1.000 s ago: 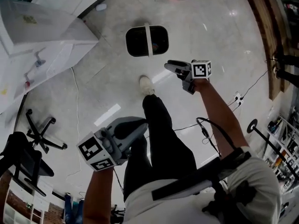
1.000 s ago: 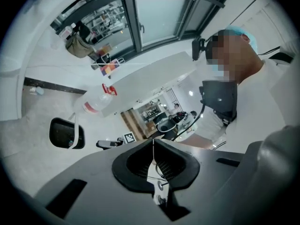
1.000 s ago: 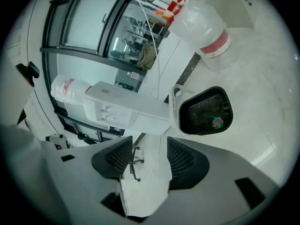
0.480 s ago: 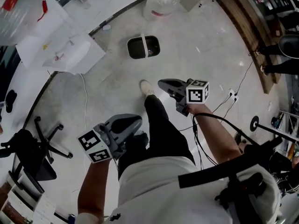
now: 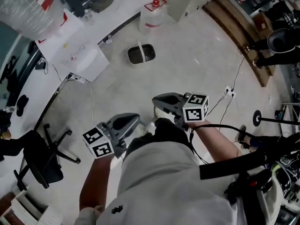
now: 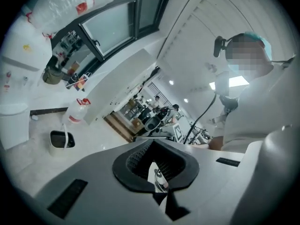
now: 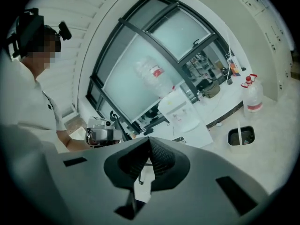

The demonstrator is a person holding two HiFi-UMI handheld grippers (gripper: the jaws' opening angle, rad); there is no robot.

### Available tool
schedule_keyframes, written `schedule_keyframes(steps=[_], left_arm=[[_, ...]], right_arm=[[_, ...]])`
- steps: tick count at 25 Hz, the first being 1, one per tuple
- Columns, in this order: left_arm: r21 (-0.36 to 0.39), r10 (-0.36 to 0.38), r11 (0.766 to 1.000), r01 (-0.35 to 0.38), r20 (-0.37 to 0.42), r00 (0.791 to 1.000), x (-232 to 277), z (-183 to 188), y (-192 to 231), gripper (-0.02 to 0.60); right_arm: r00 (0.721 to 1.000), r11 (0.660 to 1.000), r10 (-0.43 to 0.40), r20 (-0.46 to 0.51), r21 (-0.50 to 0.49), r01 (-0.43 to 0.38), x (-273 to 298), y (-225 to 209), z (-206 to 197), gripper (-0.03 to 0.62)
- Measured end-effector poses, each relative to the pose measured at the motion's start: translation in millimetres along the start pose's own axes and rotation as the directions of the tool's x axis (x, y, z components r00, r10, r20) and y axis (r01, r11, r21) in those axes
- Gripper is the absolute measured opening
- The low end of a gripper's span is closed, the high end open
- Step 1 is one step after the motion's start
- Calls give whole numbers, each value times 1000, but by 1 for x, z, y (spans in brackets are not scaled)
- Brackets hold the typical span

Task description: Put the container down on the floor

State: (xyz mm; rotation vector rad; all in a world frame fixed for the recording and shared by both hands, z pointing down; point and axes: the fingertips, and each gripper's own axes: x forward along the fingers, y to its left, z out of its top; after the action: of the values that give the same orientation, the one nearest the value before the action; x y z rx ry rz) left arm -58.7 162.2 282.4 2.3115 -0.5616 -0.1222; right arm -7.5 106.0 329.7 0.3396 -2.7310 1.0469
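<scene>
The container [image 5: 141, 54], a dark bin with a white handle across its top, stands upright on the pale floor, far ahead of both grippers. It also shows at the left of the left gripper view as the container [image 6: 61, 139] and at the right of the right gripper view as the container [image 7: 241, 136]. My left gripper [image 5: 133, 118] hangs at waist height, its jaws shut with nothing in them [image 6: 152, 143]. My right gripper [image 5: 158, 99] is beside it, jaws also shut and empty [image 7: 150, 142]. Neither gripper touches the container.
A water jug with a red cap [image 5: 152, 14] stands just behind the container. A white cabinet [image 5: 79, 55] is to its left, with a cable [image 5: 91, 102] trailing from it. An office chair [image 5: 40, 161] stands at the lower left. A power strip and cord [image 5: 228, 93] lie on the right.
The view has pulled up and back, so the container looks smaller and farther away. My right gripper's jaws, apart a second ago, have closed empty. Both grippers now sit nearer my body.
</scene>
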Motion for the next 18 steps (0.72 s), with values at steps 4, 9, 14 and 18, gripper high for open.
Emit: schedule_keyframes(steps=[4, 9, 14, 18], left_arm=[[51, 9, 999, -9, 11, 1000, -7, -1, -32, 11], [47, 36, 998, -38, 44, 998, -2, -12, -56, 11], [26, 51, 998, -52, 50, 997, 19, -28, -80, 11], [17, 54, 998, -55, 36, 998, 42, -43, -96, 11]], right_arm=[[1000, 997, -3, 3, -75, 4, -19, 42, 0, 17], [1000, 994, 17, 18, -108, -15, -49, 72, -3, 17], [999, 988, 47, 8, -149, -45, -86, 92, -12, 15], [999, 982, 52, -2, -179, -52, -118, 98, -25, 15]])
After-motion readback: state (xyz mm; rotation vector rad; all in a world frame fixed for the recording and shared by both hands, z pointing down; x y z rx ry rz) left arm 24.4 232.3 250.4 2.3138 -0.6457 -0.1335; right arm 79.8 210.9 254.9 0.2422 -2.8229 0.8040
